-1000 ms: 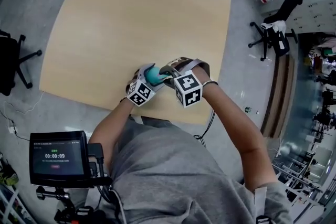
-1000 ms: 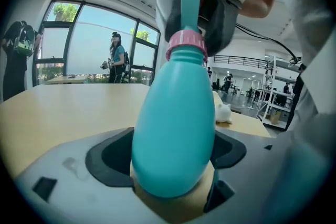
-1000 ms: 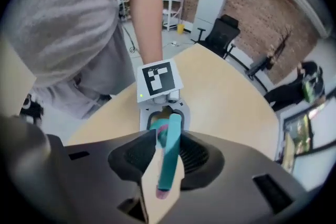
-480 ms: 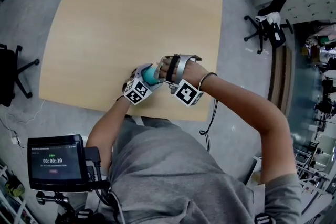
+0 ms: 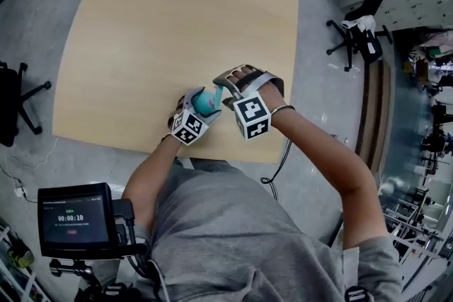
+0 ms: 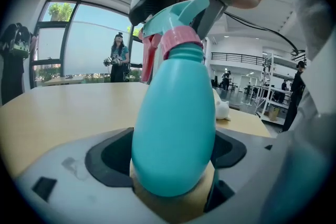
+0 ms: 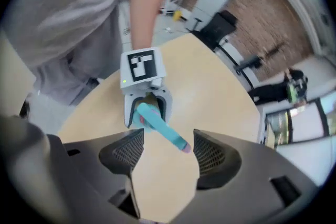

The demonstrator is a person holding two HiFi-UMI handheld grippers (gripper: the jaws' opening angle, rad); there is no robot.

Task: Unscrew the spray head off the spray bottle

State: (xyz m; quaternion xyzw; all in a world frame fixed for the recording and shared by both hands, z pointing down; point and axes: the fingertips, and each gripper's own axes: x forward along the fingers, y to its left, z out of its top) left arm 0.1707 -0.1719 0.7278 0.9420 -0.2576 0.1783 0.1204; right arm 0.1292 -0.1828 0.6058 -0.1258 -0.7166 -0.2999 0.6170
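Observation:
A teal spray bottle [image 6: 176, 107] stands upright near the table's front edge, and my left gripper [image 6: 173, 165] is shut on its lower body. Above the body sit a pink collar [image 6: 181, 40] and the teal spray head [image 6: 178, 16]. My right gripper [image 7: 164, 152] hangs over the top and looks down on the spray head [image 7: 157, 123]. Its jaws are opening, and the nozzle lies between the pads with a gap on both sides. In the head view the bottle [image 5: 207, 102] shows between the left gripper [image 5: 192, 102] and the right gripper [image 5: 230, 85].
The wooden table [image 5: 177, 25] stretches away behind the bottle. A small white object [image 6: 223, 110] lies on it to the right. Office chairs [image 5: 364, 35] stand on the floor at the right and another chair [image 5: 14, 99] at the left. A monitor [image 5: 71, 219] is by my left side.
The right gripper twisted over the bottle's top with the hand rolled over it, then turned back. The left gripper and the bottle stayed where they were.

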